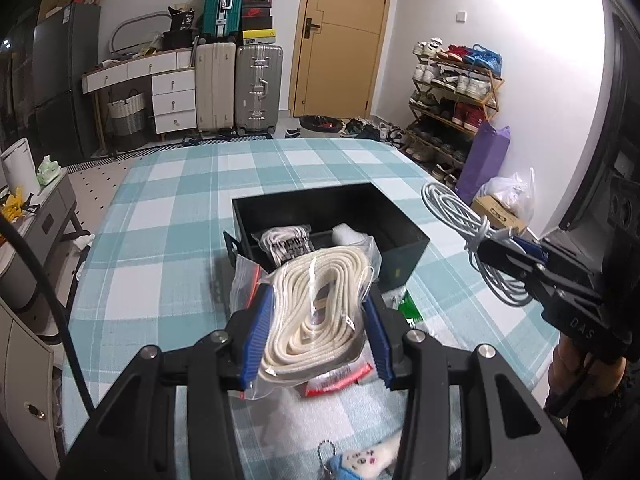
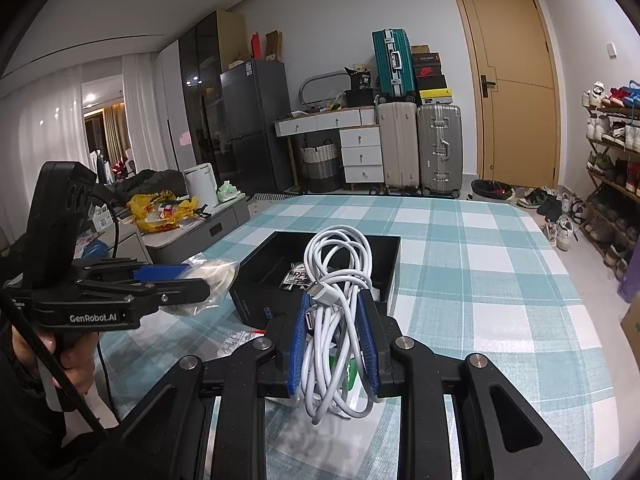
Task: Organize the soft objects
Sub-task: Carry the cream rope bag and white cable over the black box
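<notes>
My left hand-held gripper (image 1: 316,316) is clamped on a clear bag of cream rope (image 1: 316,308), held above the surface (image 1: 160,240) just short of the black box's (image 1: 404,250) near wall. My right hand-held gripper (image 2: 334,340) is clamped on a coiled white cable (image 2: 340,276), also lifted, off the box's right side. The box sits open-topped with a packaged cord (image 1: 286,246) and something white inside. Loose packets (image 1: 340,378) lie under the left gripper, a small plush keychain (image 1: 356,460) nearer me. Beyond the box the checked cloth runs bare to the surface's far edge.
</notes>
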